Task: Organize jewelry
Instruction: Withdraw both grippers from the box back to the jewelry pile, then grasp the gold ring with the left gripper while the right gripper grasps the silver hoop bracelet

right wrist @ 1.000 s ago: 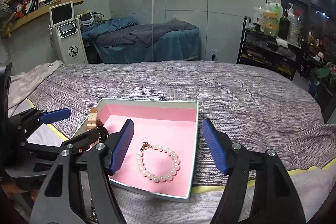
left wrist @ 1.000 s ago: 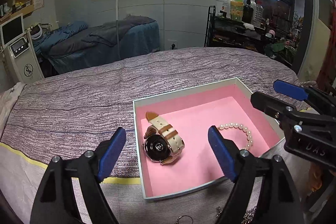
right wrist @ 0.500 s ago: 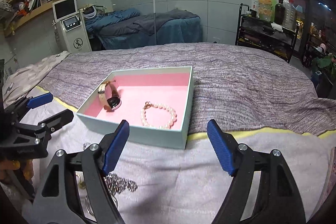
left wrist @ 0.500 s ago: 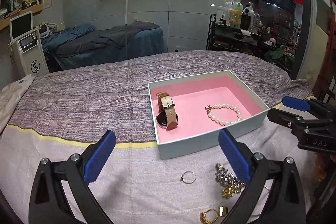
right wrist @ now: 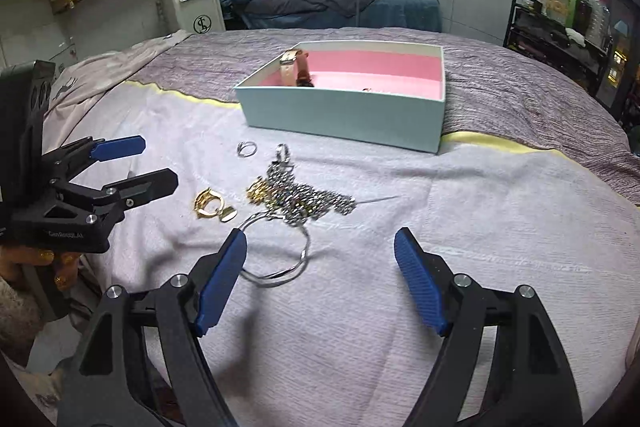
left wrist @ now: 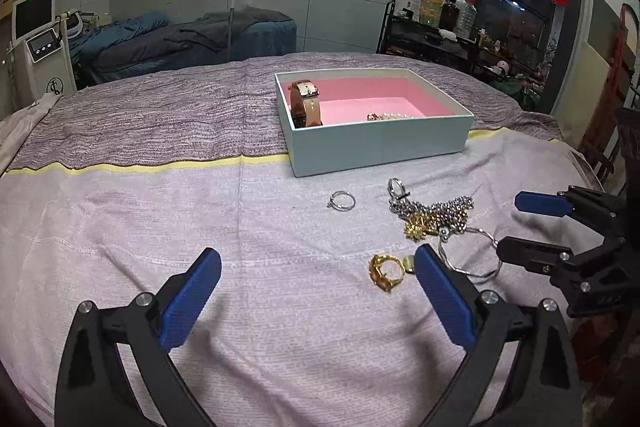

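Grippers: left gripper (left wrist: pixel 318 281) and right gripper (right wrist: pixel 320 265) both gape, empty. Loose jewelry pile (right wrist: pixel 300 195) lies on bed before box (right wrist: pixel 344 117). Advise: pinch one piece, avoid chain tangle.

Left gripper (left wrist: pixel 318 281) jaws wide apart, just been opening, nothing between them, over pale cloth (left wrist: pixel 160 227). Gold ring (left wrist: pixel 385 271) just beside its right pad. Beyond: silver ring (left wrist: pixel 342 201), tangled chain heap (left wrist: pixel 434 211), thin bangle (left wrist: pixel 472 253). Box (left wrist: pixel 380 143), pink-lined, holds watch (left wrist: pixel 305 103), pearl bracelet (left wrist: pixel 394 115). Right gripper (left wrist: pixel 528 227) at right edge, jaws parted.
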